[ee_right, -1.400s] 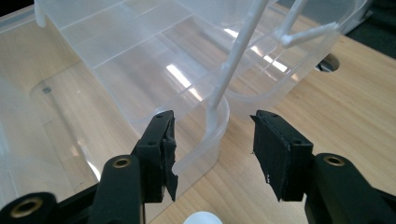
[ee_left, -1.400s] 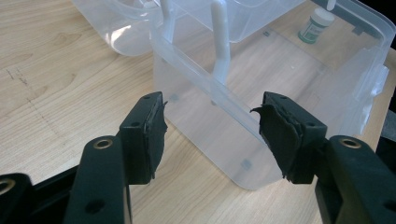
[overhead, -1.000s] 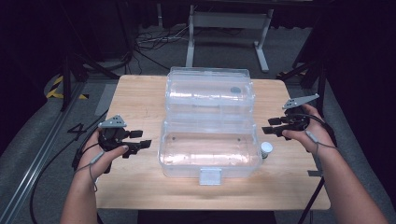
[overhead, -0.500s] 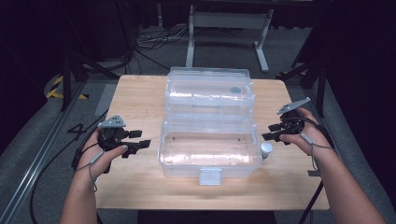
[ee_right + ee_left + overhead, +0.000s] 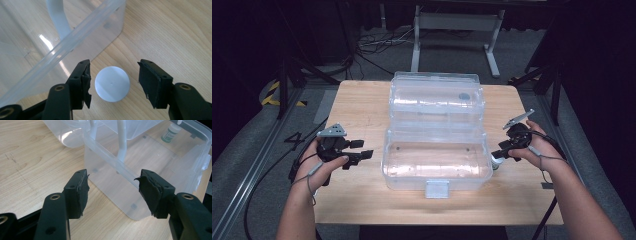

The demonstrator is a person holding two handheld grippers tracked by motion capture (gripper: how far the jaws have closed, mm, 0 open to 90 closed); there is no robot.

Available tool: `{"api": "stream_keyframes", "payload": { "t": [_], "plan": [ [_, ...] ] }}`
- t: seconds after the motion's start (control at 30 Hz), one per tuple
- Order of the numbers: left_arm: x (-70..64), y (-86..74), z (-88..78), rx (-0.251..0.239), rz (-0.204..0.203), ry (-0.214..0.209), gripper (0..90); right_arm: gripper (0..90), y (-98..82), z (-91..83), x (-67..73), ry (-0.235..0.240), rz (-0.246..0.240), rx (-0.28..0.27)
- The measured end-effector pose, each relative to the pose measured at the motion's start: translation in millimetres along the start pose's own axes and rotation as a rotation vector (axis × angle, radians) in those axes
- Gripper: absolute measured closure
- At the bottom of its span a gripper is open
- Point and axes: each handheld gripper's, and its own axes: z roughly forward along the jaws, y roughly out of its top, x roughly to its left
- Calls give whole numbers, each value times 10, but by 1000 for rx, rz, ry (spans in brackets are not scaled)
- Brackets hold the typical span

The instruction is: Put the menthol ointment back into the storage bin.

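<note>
A clear plastic box (image 5: 437, 160) stands open mid-table, its lid (image 5: 437, 97) folded back behind it. A small bottle with a white cap (image 5: 112, 83) stands on the wood by the box's right wall; through the box, the left gripper view shows its green label (image 5: 170, 133). My right gripper (image 5: 113, 81) is open directly over that cap, one jaw on each side, not touching it. In the high view the right gripper (image 5: 502, 152) covers most of the bottle. My left gripper (image 5: 359, 151) is open and holds nothing, left of the box, pointing at its near corner (image 5: 135, 207).
The wooden table (image 5: 362, 105) has bare room on both sides of the box. A white latch tab (image 5: 437, 189) juts from the box's front. Metal stand legs (image 5: 452, 35) and cables lie on the floor beyond the table.
My right gripper has moved down and toward the box, from beside the bottle to over it. The left gripper has stayed where it was.
</note>
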Motion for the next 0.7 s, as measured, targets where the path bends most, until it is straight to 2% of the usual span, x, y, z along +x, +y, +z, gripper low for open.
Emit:
{"api": "stream_keyframes", "payload": {
  "t": [0.37, 0.63, 0.7],
  "plan": [
    [2, -4, 7, 2, -1, -2, 412, 418, -54, 87, 34, 26, 0, 52],
    [5, -8, 17, 6, -4, -2, 412, 416, -79, 174, 23, 25, -2, 96],
    [6, -9, 18, 7, -5, -1, 412, 406, -78, 202, 24, 13, -7, 109]
  ]
}}
